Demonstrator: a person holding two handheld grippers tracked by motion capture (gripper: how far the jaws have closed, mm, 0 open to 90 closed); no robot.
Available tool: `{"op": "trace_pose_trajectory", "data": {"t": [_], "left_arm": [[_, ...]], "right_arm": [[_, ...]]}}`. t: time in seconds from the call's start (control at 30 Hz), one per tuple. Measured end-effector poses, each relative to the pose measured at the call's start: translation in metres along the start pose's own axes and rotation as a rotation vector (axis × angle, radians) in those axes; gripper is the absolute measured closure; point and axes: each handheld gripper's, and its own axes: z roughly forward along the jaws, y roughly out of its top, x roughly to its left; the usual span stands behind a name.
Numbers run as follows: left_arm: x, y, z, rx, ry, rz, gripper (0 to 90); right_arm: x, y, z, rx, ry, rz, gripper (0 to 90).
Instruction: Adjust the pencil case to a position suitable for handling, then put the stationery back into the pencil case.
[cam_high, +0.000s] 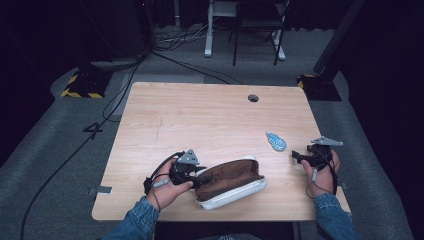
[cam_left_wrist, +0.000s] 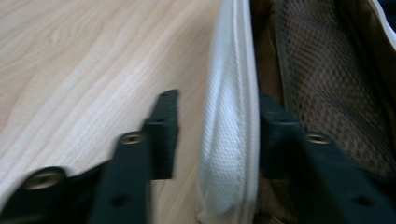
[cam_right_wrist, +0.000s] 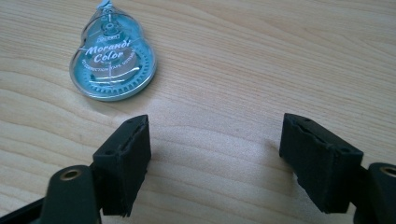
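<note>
- Left gripper (cam_left_wrist: 217, 130): black jaws parted, straddling the near white quilted wall of the pouch, one jaw outside over the wood, the other inside against the brown lining. Wall sits between the pads; gap visible on the outer side, so not clamped.
- Right gripper (cam_right_wrist: 215, 163): black jaws spread wide, nothing between them, bare wood below.
- Small teal, gourd-shaped, clear-plastic correction-tape dispenser (cam_right_wrist: 113, 63) lying flat just ahead and to one side of the right jaws, apart from both pads. Printed lettering legible on the shell.
- Step in hand, as judged: left side steadying the pouch mouth, right side lining up on the dispenser for a pick.
- Next move likely calls for: advancing and shifting the right jaws until the dispenser sits between them, then closing across its narrow flanks; flat, slick shell, so a low approach near the tabletop.
- Soft white fabric pouch with brown mesh-lined interior (cam_high: 231, 183): lying open near the front edge of the light wooden table (cam_high: 200, 115), mouth gaping upward. Inside: brown mesh pocket and lining seen; no contents made out.
- In the high view, dispenser (cam_high: 275, 141) between pouch and right gripper (cam_high: 300, 156), nearer the gripper; left gripper (cam_high: 199, 177) at the pouch's left end.
</note>
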Motion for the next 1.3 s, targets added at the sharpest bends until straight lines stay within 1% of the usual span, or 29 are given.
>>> {"op": "trace_pose_trajectory", "data": {"t": [0.03, 0.13, 0.3, 0.33, 0.43, 0.6, 0.67, 0.73, 0.77, 0.8, 0.93, 0.97, 1.07, 1.13, 1.2, 1.3], "left_arm": [[0.0, 0.0, 0.0, -0.004, 0.006, 0.006, 47.6], [0.0, 0.001, -0.001, -0.018, 0.026, 0.021, 37.7], [-0.001, 0.004, -0.004, -0.038, 0.044, 0.035, 30.2], [-0.001, 0.004, -0.005, -0.039, 0.042, 0.039, 29.8], [-0.002, 0.005, -0.006, -0.043, 0.04, 0.036, 28.8], [-0.003, 0.008, -0.013, -0.055, 0.047, 0.046, 28.3], [-0.003, 0.009, -0.016, -0.066, 0.051, 0.049, 27.5], [-0.002, 0.01, -0.019, -0.081, 0.034, 0.037, 27.0], [-0.002, 0.01, -0.019, -0.081, 0.034, 0.037, 26.9], [-0.002, 0.011, -0.023, -0.093, 0.033, 0.036, 26.9], [-0.003, 0.013, -0.029, -0.111, 0.036, 0.04, 26.4], [-0.004, 0.014, -0.034, -0.124, 0.042, 0.048, 26.2], [-0.004, 0.014, -0.038, -0.13, 0.054, 0.05, 25.4], [-0.004, 0.012, -0.046, -0.137, 0.084, 0.059, 25.4], [-0.002, 0.009, -0.053, -0.152, 0.104, 0.063, 25.4], [0.002, 0.005, -0.065, -0.178, 0.11, 0.054, 25.4]], "right_arm": [[0.0, 0.0, 0.0, 0.0, 0.0, 0.0, 25.1], [0.0, 0.0, 0.0, 0.0, 0.0, 0.0, 25.0], [0.0, 0.0, 0.0, 0.0, 0.001, 0.0, 25.0], [0.0, 0.0, 0.0, 0.0, 0.001, 0.0, 25.0], [0.0, 0.0, 0.0, 0.0, 0.002, 0.0, 25.1], [0.0, 0.0, 0.0, -0.001, 0.001, -0.002, 25.0], [0.0, 0.0, 0.0, -0.001, 0.001, -0.002, 24.9], [0.0, 0.0, 0.0, -0.001, 0.001, -0.003, 24.9], [0.0, 0.0, 0.0, 0.0, 0.002, -0.003, 24.9], [0.0, 0.0, 0.0, 0.0, 0.002, -0.003, 24.9], [0.0, 0.0, 0.0, 0.0, 0.003, -0.004, 24.9], [0.0, 0.0, 0.0, 0.001, 0.003, -0.005, 24.9], [0.001, 0.0, 0.0, 0.002, 0.006, -0.006, 24.9], [0.001, 0.0, 0.0, 0.002, 0.008, -0.01, 24.9], [0.001, 0.0, 0.0, 0.003, 0.014, -0.014, 25.3], [0.001, 0.0, 0.0, 0.003, 0.016, -0.013, 25.8]]}}
